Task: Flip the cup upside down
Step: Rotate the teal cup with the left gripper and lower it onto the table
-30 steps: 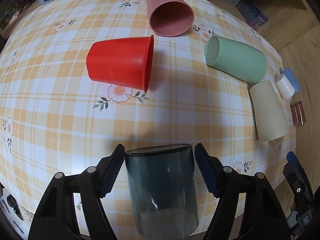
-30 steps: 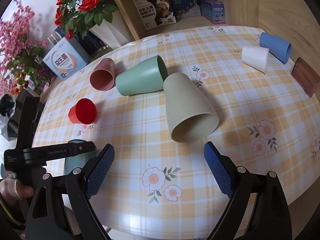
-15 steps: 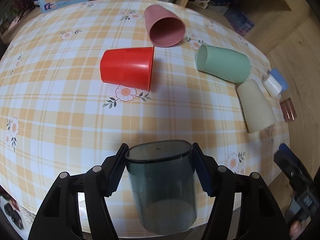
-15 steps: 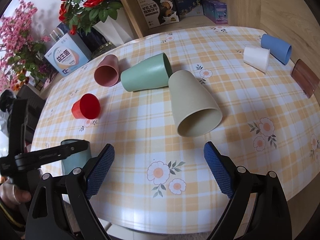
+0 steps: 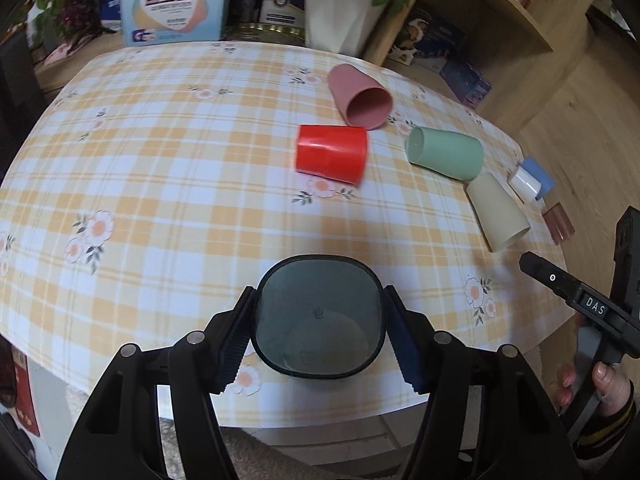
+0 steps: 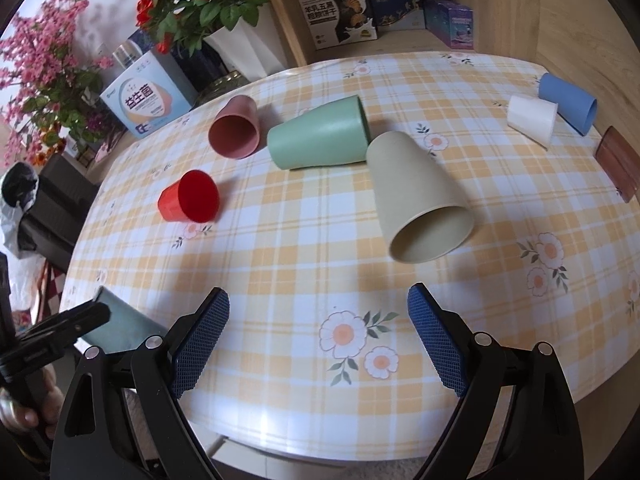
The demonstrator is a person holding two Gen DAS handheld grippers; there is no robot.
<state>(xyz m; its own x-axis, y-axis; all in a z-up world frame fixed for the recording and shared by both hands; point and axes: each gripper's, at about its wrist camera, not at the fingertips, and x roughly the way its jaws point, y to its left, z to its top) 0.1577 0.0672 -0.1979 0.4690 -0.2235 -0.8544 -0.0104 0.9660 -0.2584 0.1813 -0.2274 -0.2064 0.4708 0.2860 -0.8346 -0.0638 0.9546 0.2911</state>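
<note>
My left gripper is shut on a dark translucent teal cup, held above the table's near edge with its flat base toward the camera. The same cup shows tilted at the lower left of the right wrist view, held by the left gripper. My right gripper is open and empty over the table's front, short of the beige cup; it also shows at the right edge of the left wrist view.
On the plaid tablecloth cups lie on their sides: red, pink, green, beige, white, blue. A brown cup lies at the right edge. Boxes and flower pots stand behind.
My left gripper closed on the teal cup, lifted it off the table and tipped it so that its base now faces the camera. The right gripper has stayed open and drifted slightly.
</note>
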